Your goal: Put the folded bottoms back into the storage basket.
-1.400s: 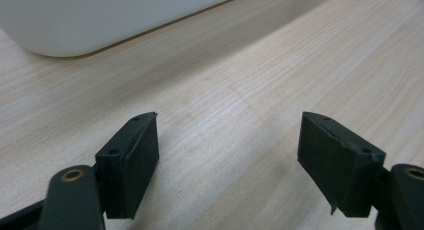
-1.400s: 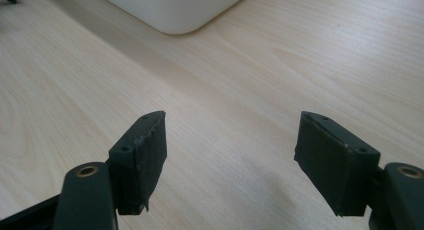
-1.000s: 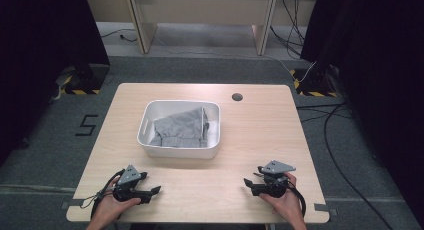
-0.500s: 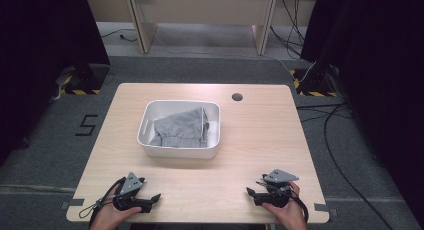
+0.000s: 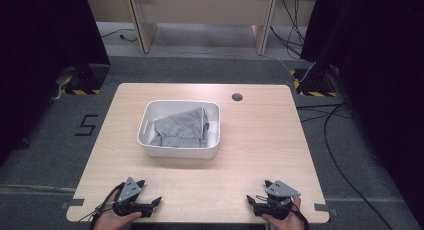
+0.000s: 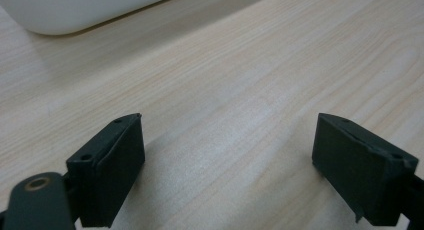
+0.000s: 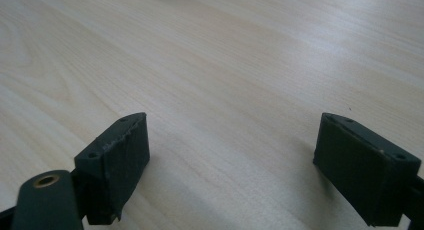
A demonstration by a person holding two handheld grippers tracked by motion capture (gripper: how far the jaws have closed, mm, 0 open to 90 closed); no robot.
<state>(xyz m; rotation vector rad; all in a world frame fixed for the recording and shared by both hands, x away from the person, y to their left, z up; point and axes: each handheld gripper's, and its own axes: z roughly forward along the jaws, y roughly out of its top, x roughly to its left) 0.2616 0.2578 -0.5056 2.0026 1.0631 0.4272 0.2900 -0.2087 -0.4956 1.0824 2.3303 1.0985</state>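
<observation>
A white bin (image 5: 146, 140) stands at the middle of the wooden table with a grey cloth (image 5: 182, 127) folded inside it. My left gripper (image 5: 150, 192) rests near the table's front left edge, held by a hand. Its jaws have just been opening and stand wide apart, with bare wood between them (image 6: 227, 140). The bin's (image 6: 75, 10) rounded wall shows ahead in the left gripper view. My right gripper (image 5: 258, 191) sits near the front right edge, also in a hand. Its jaws have just been opening too, and nothing lies between them (image 7: 232, 140).
A round cable hole (image 5: 237, 96) is in the tabletop (image 5: 260, 140) behind and right of the bin. Dark curtains flank the table, and cables trail across the floor at the right.
Both hands have drawn their grippers back toward the table's front edge. The bin and cloth have not moved.
</observation>
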